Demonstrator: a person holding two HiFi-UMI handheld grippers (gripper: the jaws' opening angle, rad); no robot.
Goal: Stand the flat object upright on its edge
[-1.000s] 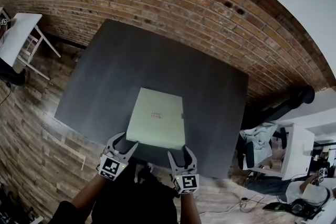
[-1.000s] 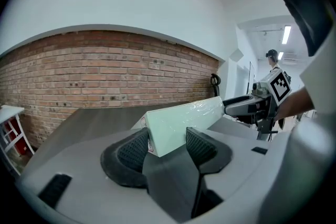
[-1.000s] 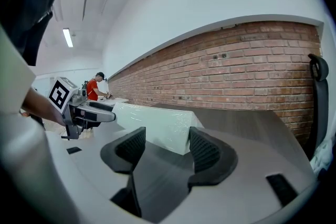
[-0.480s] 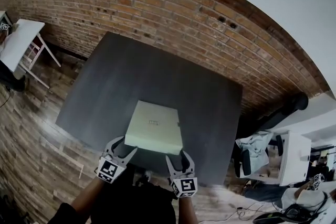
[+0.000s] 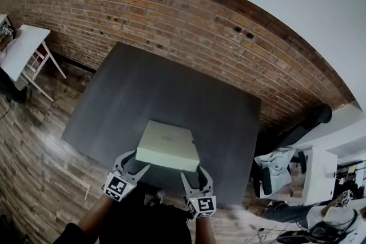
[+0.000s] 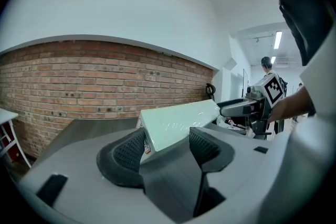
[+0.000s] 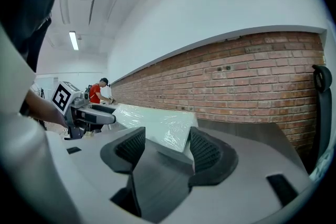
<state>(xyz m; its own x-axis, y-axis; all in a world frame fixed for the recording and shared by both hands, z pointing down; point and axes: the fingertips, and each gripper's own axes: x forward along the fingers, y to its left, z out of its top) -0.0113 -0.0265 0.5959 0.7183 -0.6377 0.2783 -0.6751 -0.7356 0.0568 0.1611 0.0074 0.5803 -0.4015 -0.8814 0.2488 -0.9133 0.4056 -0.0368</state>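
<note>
A flat pale-green box (image 5: pixel 168 144) wrapped in clear film lies tilted on the dark table (image 5: pixel 160 88); its near edge is raised and its far edge rests on the tabletop. My left gripper (image 5: pixel 136 160) is under the near left corner. Its jaws have just been opening, and that corner of the box (image 6: pixel 178 123) sits between them without being pinched. My right gripper (image 5: pixel 193 173) is at the near right corner. The box (image 7: pixel 152 122) reaches in between its spread jaws and rests over the left one.
A brick wall (image 5: pixel 171 14) runs behind the table. A white side table (image 5: pixel 23 43) stands far left on the wooden floor. Desks and a chair (image 5: pixel 274 168) stand at right. A person in red (image 7: pixel 96 93) is far off in the right gripper view.
Both grippers have risen and carried the box's near edge up. The box tilts more steeply now and looks shorter from above.
</note>
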